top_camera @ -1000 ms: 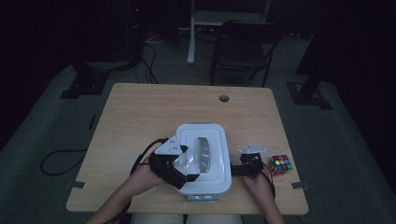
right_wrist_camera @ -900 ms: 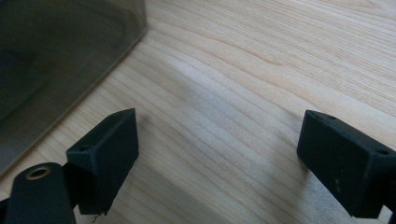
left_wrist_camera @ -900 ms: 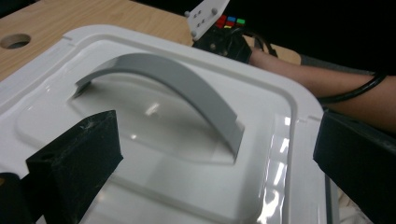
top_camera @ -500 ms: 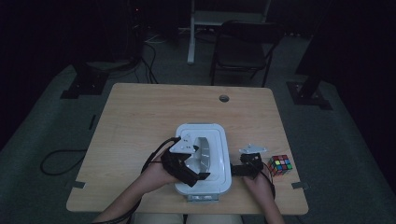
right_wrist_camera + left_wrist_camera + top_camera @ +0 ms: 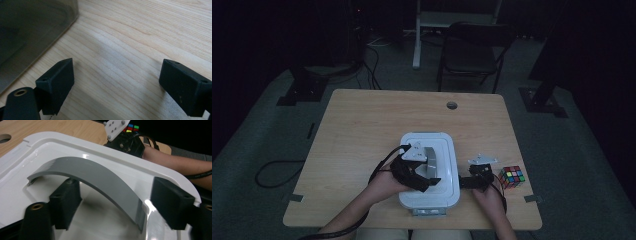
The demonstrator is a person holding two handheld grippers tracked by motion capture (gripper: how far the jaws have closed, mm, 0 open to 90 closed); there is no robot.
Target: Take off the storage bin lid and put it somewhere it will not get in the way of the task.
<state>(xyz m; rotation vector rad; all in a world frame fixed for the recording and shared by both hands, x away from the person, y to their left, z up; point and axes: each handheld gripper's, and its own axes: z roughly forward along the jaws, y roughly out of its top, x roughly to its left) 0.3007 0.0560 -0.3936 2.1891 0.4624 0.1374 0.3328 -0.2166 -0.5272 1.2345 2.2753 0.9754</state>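
A white lid [image 5: 447,150] with a grey arched handle [image 5: 431,159] covers a box at the table's near middle. My left gripper [image 5: 424,172] hovers over the lid. In the left gripper view its jaws [image 5: 118,200] straddle the grey handle [image 5: 100,177] and have just been closing around it. One pad [image 5: 66,202] is behind the arch, and the other pad [image 5: 172,205] stands just off its end, with a small gap still showing. My right gripper [image 5: 464,182] rests open on the wood right of the box, and its own view shows bare table between its jaws [image 5: 117,80].
A Rubik's cube [image 5: 511,176] lies on the table [image 5: 362,130] just right of my right gripper. The box's translucent side wall [image 5: 30,30] is close on that gripper's left. A cable hole [image 5: 452,105] sits near the far edge. A chair [image 5: 472,50] stands beyond the table.
My left gripper has slid to the right across the lid and settled over the grey handle, with its jaws narrower than before. The right gripper and the cube have stayed put.
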